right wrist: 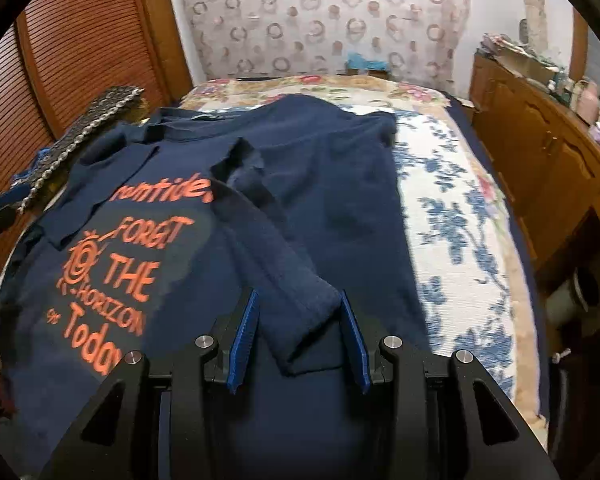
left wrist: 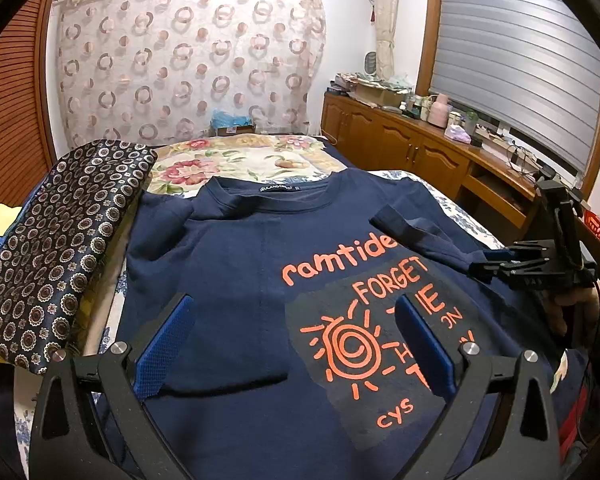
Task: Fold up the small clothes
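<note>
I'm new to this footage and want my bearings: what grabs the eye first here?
A navy sweatshirt with bright orange lettering and a sun drawing lies spread on the floral bedspread, filling both views. Its sleeve is folded across the chest, the cuff lying between the right gripper fingers. A patterned dark cloth lies left.

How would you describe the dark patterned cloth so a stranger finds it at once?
Start at the flowered bed with the navy printed sweatshirt. Beside its shoulder, by the slatted wooden door, lies a folded dark cloth. Only it has small pale rings all over.
</note>
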The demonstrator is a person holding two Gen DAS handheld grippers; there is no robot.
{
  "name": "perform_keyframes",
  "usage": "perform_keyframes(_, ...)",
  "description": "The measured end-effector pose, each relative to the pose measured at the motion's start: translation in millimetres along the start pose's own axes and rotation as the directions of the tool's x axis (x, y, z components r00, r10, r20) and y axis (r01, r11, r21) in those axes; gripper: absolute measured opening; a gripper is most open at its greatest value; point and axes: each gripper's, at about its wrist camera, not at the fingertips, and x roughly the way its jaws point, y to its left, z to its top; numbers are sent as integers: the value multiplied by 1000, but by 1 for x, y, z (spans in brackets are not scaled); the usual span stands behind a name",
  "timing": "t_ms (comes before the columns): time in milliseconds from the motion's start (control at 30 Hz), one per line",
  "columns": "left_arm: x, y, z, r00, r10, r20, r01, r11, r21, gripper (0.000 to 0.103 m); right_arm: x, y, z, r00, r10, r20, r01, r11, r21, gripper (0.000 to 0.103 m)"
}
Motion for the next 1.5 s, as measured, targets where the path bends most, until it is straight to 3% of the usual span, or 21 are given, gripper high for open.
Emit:
perform_keyframes(267, 3, -2, -5, 1000, -7, -10, 7, 1000, -1, 101, -7, 34, -12, 994, 106, -21, -107, 993, -42, 43)
perform_keyframes(400, 3, -3, -5, 1000, -7, -9, 7, 1000, -2, 101, -10, 43, -16, 994, 102, -26, -103, 991, -84, 43)
perform_keyframes(667, -1, 8, 1, 1000, 9, 5, -9, 1000, 4, 101, -14, 22, 14, 998, 27, 59, -22, 996, -87, 43)
perform_keyframes(933, 9, 46, 32, 999, 41, -17, -40, 998, 37, 100, 29, -20, 62, 995, -86, 48, 88, 995, -39, 43)
perform_keyframes(1233, 43, 81, 74, 993, 48, -105, -41, 997, 63, 71, 78, -40, 93, 994, -111, 0, 111, 993, -49, 43)
perform_keyframes(1400, 75, 99, 91, 980, 61, -188, -52, 997, 54, 57, 88, -45, 95, 995, -103, -2, 103, 993, -62, 44)
perform_keyframes(1500, 97, 107, 99, 965, 88, -247, -77, 996, 55, 54, 88, -44, 94, 995, -103, 9, 103, 992, -68, 46)
